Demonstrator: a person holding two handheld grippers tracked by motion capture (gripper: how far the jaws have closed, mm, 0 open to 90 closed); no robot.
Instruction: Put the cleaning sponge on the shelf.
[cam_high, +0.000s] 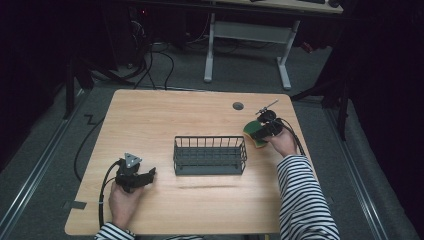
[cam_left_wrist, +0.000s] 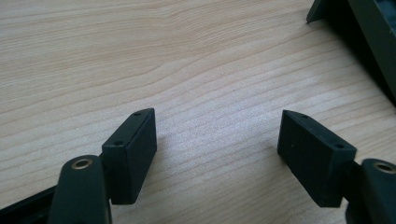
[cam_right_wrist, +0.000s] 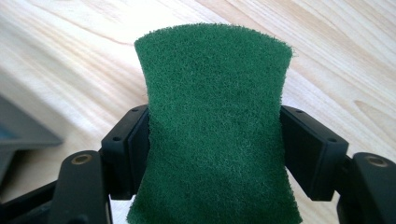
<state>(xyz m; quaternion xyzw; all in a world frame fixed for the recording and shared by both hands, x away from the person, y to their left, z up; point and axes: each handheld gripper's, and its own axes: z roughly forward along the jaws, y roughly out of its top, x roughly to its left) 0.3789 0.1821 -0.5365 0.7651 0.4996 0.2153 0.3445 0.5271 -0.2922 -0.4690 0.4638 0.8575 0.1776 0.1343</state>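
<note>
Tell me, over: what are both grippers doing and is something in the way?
Left gripper open, low over bare table. Right gripper shut on green sponge, right of wire basket. Nothing in the way.

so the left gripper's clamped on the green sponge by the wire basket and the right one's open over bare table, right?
Sides are swapped. The right gripper is clamped on the green sponge by the wire basket, as the right gripper view shows; the left gripper is open over bare table.

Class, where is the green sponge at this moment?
The sponge sits at the table's right side in the high view, just right of the wire basket, pinched between the right gripper's jaws.
</note>
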